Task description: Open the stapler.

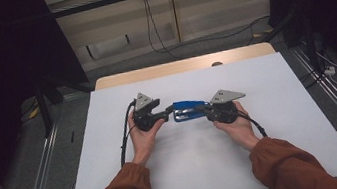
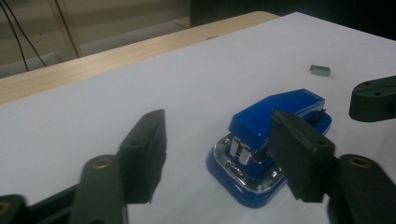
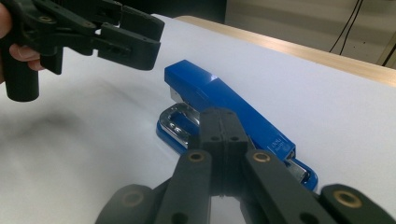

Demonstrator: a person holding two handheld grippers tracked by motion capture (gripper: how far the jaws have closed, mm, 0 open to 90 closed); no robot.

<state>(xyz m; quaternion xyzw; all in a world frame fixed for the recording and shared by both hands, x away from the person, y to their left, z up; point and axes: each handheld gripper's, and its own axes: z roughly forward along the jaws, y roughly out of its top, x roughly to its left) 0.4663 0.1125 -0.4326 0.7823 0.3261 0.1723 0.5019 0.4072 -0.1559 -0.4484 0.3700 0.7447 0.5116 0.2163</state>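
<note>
**Blue stapler between our two grippers**

We see the blue stapler (image 1: pixel 186 110) lying flat near the middle of the white table (image 1: pixel 276 149). Our left gripper (image 2: pixel 219 158) stands partly open at the stapler's front end, one jaw beside its blue top, the pads not pressing on it. Our right gripper (image 3: pixel 224 135) has its jaws pressed together with nothing between them, poised just over the stapler's rear. A small grey block (image 2: pixel 320 70) lies well apart on the table.

Blue stapler (image 1: pixel 186 110) with chrome trim on white table (image 1: pixel 272 124)
</note>
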